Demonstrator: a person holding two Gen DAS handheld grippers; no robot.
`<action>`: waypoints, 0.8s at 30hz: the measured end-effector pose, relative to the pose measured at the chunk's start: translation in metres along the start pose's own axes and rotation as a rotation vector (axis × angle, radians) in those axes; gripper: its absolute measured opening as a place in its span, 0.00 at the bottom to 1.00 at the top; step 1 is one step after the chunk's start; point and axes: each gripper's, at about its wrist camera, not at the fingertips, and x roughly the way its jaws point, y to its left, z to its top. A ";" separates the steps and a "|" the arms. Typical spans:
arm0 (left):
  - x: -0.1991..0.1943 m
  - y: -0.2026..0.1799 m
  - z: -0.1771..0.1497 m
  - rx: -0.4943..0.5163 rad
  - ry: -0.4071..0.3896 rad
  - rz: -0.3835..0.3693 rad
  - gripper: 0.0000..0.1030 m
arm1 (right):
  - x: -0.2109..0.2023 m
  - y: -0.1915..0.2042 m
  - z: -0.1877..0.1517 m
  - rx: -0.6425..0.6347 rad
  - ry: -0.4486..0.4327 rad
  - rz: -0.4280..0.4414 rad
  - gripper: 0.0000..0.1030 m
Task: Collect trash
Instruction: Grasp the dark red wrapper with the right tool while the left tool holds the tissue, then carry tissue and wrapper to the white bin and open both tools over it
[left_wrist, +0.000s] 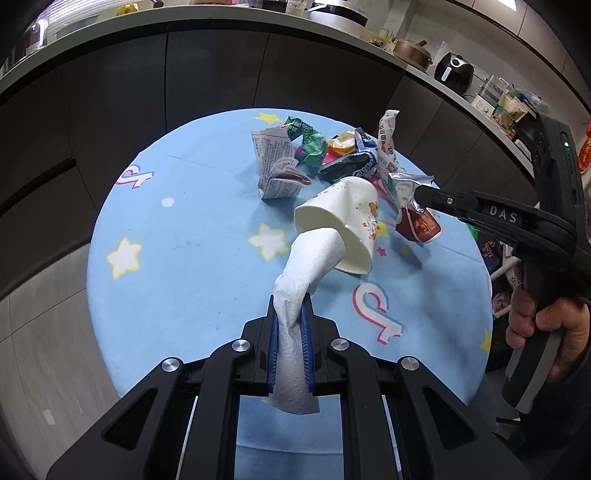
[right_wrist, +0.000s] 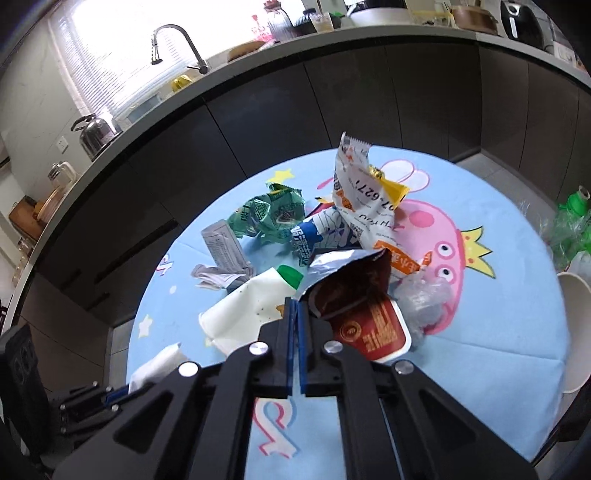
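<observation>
- Around the round bench (left_wrist: 177, 258), covered in a light blue cartoon cloth, dark kitchen cabinets (left_wrist: 110, 110) curve beneath a pale worktop with a tap (right_wrist: 177, 40), a kettle (right_wrist: 94, 134) and jars.
- Toward the far side of the bench, crumpled trash lies in a heap: a green wrapper (left_wrist: 308, 138), folded printed paper (left_wrist: 275, 166), a blue-and-white packet (right_wrist: 314, 236).
- Left tool (left_wrist: 291, 314): its blue pads are clamped on a white paper towel (left_wrist: 314, 258), whose far end reaches the mouth of a tipped paper cup (left_wrist: 347, 221).
- Right tool (right_wrist: 295, 314): fingers pressed together on the edge of a red foil-lined wrapper (right_wrist: 365, 325), held just beside the cup.
</observation>
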 end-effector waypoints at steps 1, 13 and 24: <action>-0.003 -0.003 0.001 0.006 -0.005 -0.002 0.10 | -0.009 -0.001 -0.002 -0.006 -0.013 0.007 0.03; -0.036 -0.068 0.027 0.095 -0.067 -0.098 0.10 | -0.100 -0.045 -0.013 0.025 -0.138 -0.003 0.03; -0.014 -0.156 0.063 0.209 -0.058 -0.229 0.10 | -0.146 -0.119 -0.023 0.138 -0.226 -0.081 0.03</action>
